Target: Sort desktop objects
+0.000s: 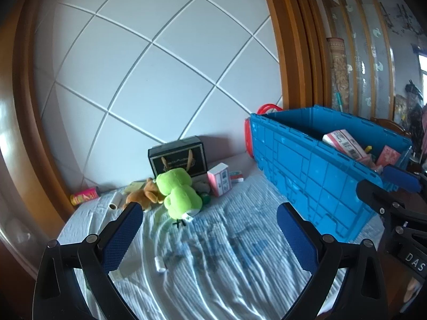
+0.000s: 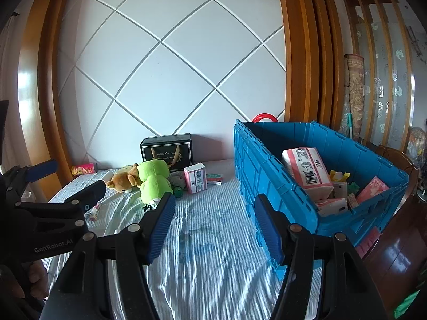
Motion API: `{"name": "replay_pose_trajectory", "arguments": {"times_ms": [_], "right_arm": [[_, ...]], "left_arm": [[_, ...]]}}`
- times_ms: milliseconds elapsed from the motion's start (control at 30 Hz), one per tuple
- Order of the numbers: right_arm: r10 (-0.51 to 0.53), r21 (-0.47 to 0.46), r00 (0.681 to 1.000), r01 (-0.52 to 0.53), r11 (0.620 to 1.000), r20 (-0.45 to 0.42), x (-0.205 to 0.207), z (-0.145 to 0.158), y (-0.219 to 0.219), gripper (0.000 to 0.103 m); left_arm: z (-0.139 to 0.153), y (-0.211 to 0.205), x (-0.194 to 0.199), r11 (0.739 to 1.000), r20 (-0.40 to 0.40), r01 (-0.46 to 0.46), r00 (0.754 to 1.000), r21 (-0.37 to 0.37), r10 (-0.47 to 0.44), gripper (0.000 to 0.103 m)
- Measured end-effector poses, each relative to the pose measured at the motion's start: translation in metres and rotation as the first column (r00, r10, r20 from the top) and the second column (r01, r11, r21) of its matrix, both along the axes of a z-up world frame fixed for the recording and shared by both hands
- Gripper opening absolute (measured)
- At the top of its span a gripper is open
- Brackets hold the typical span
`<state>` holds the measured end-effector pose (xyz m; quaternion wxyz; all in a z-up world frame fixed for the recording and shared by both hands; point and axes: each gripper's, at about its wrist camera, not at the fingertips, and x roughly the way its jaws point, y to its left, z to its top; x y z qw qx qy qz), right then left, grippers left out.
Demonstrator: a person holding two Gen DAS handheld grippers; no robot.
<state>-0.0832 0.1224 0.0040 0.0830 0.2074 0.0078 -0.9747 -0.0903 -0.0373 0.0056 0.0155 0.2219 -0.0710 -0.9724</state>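
Both sets of jaws are spread wide with nothing between them. The left gripper [image 1: 210, 236] hangs low over the striped cloth [image 1: 226, 253] on the desk, aimed at the pile by the wall; the right gripper [image 2: 214, 224] sits beside it, with one finger just in front of the blue crate's [image 2: 250, 165] near wall.

So this looks like a between-grabs moment. The crate already has stuff in it: a big tissue pack [image 2: 307, 170], a pink box [image 2: 372, 188], and some smaller bits. Still out on the cloth are the green plush [image 1: 178, 192], the brown bear [image 2: 123, 179] touching it, a pink carton [image 1: 220, 182] just beside them, a flat pack [image 2: 214, 178], a black box [image 1: 177, 157] against the wall, a can [image 1: 84, 195] on its side in the corner, a white roll [image 1: 115, 201] and a small white thing [image 1: 159, 264] near the left gripper. My guess is the next move is a reach into that pile. The plush is soft and closest, so a wide grip around its body should do, then a lift over the crate rim.

Hard to read: something dark green sits behind the plush, mostly hidden. The crate's bottom is blocked by its own wall in the left view, and a red hoop [image 2: 264, 117] behind it only half shows. The left gripper covers part of the desk's left side in the right view.
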Motion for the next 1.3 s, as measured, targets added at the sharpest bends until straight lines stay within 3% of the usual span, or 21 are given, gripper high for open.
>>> {"name": "replay_pose_trajectory", "arguments": {"times_ms": [167,400,800,1300], "right_arm": [[-0.014,0.004,1.0,0.014,1.0,-0.016,0.007,0.003,0.006,0.074],[-0.026,0.004,0.999,0.026,1.0,-0.037,0.016,0.005,0.012,0.075],[-0.01,0.028,1.0,0.009,1.0,0.022,0.021,-0.022,0.003,0.075],[-0.065,0.011,0.998,0.065,0.998,0.023,0.022,-0.015,0.006,0.075]], "left_arm": [[0.004,0.009,0.004,1.0,-0.006,0.019,1.0,-0.004,-0.019,0.102],[0.004,0.015,0.011,0.999,-0.007,0.038,0.999,-0.013,-0.038,0.102],[-0.008,0.012,0.018,0.999,0.013,0.034,0.999,-0.025,-0.034,0.102],[-0.008,0.009,0.025,0.999,-0.009,0.051,0.999,-0.016,-0.051,0.102]]}}
